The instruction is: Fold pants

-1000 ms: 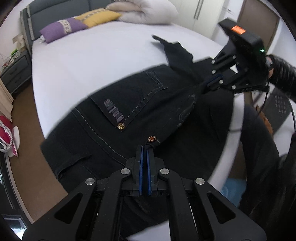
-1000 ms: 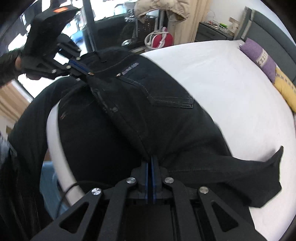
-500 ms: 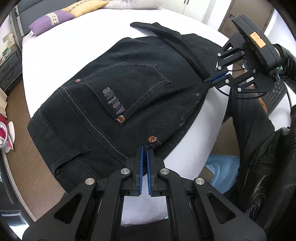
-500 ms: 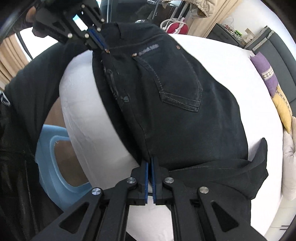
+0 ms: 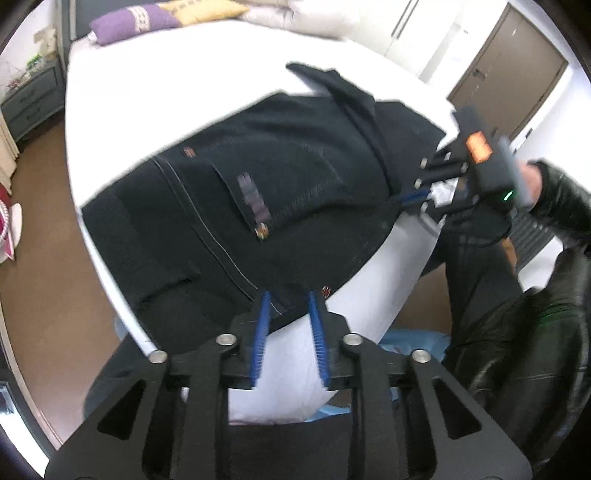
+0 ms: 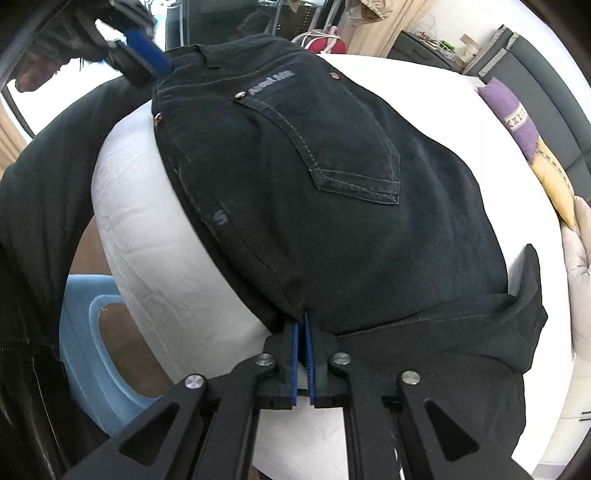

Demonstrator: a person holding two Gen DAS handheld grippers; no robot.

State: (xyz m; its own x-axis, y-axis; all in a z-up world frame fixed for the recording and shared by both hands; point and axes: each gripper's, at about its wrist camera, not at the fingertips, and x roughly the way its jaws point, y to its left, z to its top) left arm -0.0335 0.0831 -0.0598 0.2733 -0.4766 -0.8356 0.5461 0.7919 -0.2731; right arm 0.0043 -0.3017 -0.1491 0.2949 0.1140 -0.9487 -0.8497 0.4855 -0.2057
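On bed [image 6: 424, 96], left gripper [image 5: 288, 295] fingers just opened off pants [image 5: 280, 177]; right gripper [image 6: 303, 325] pinches them

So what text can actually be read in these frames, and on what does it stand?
"S": one grey character on the black jeans, beside the side seam.
Grey lettering at the top of the back pocket: too blurred to read.
Orange label on the right gripper: blurred, unreadable.

White-sheeted bed [image 5: 155, 92] under bright daylight, purple pillow [image 5: 129, 22] and yellow pillow [image 5: 207, 8] at its grey headboard [image 6: 554, 96]; grey nightstand [image 5: 31, 99] alongside, brown floor [image 5: 48, 258], brown door [image 5: 506, 70] beyond.
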